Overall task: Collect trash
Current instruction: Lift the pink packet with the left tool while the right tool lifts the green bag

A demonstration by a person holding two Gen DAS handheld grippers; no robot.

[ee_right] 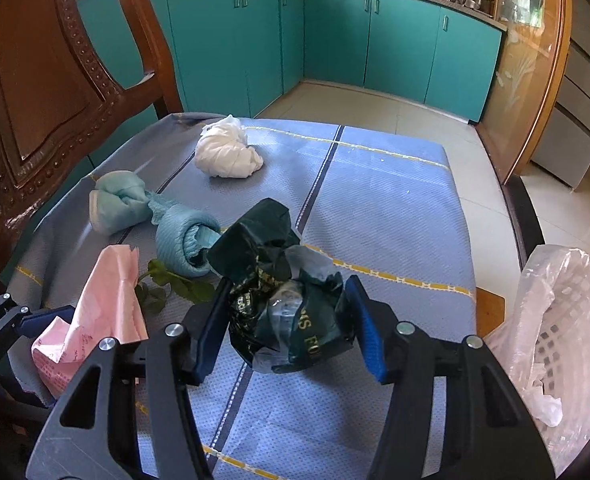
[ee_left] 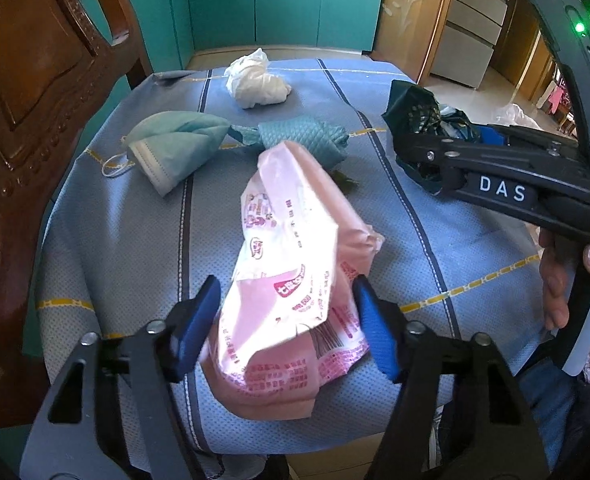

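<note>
My left gripper (ee_left: pixel 287 320) is shut on a pink plastic wrapper (ee_left: pixel 295 280), which also shows at the left of the right wrist view (ee_right: pixel 103 312). My right gripper (ee_right: pixel 287 320) is shut on a crumpled dark green bag (ee_right: pixel 287 296), seen at the right of the left wrist view (ee_left: pixel 419 120). On the blue striped cloth (ee_right: pixel 375 208) lie a white crumpled bag (ee_right: pixel 227 156), a blue face mask (ee_left: pixel 175 148), a rolled teal cloth (ee_right: pixel 183 244) and a green leaf (ee_right: pixel 175 284).
A carved wooden chair back (ee_right: pixel 35 100) stands at the left. A white basket lined with clear plastic (ee_right: pixel 555 332) sits off the cloth's right edge. Teal cabinets (ee_right: pixel 335 40) stand beyond the floor.
</note>
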